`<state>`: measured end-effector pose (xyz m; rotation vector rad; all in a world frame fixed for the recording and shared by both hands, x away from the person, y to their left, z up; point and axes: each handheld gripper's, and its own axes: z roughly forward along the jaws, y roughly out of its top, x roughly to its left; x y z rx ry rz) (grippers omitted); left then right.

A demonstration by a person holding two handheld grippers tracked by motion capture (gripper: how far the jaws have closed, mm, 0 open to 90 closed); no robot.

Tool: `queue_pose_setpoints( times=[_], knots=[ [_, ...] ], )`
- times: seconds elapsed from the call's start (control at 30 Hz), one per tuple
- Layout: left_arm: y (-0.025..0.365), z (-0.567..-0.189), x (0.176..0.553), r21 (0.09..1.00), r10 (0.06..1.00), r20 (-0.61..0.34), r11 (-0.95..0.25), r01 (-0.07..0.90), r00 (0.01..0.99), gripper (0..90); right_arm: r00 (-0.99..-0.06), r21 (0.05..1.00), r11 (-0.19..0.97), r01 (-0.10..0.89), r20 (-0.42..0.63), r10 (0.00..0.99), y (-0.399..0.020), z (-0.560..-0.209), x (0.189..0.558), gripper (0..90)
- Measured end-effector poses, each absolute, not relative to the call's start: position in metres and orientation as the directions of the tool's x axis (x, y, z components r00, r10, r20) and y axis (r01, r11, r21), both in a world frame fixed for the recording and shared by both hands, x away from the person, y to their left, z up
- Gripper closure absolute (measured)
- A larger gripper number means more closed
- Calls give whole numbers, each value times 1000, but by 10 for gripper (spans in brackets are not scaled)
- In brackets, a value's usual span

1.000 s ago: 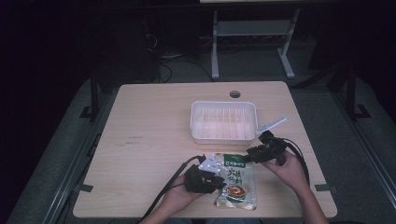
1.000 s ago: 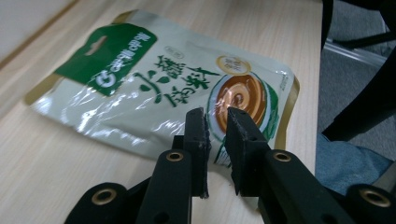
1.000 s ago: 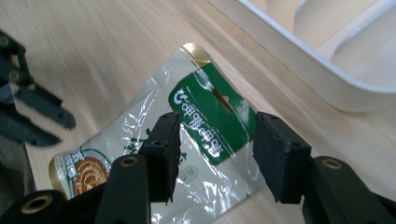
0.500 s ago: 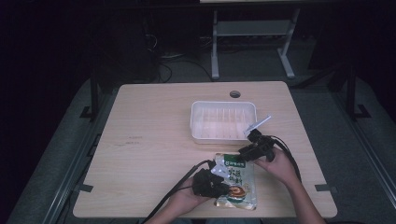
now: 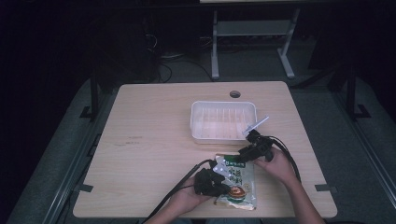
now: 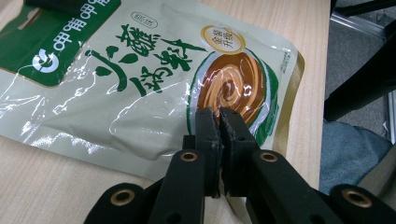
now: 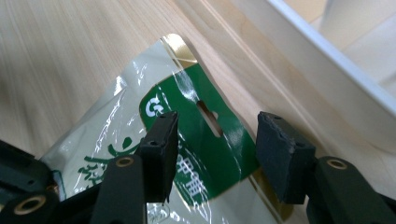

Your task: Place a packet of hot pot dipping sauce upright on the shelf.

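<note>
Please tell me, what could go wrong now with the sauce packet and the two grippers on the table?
1. The left gripper has just been closing, and its jaws now meet on the sauce packet near one long edge. That thin film may slip out or tear when lifted.
2. The right gripper stands open around the packet's green top, not pressing it, so a lift now would hang from one side.
3. The white tray lies close beyond; a swinging packet might knock its rim.
</note>
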<state>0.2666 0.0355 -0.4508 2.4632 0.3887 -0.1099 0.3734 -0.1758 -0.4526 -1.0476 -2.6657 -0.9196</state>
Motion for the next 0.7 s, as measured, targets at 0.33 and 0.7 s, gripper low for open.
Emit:
queue_pose_setpoints(
  times=[0.33,0.7],
  knots=[
    [36,-453,266,590,254,-169,-748,304,952,865,-694,475,520,710,343,634,-197,-450,357,502],
    [36,-454,265,586,259,-159,-752,302,953,873,-591,461,394,795,438,677,-220,-448,344,521]
  ],
)
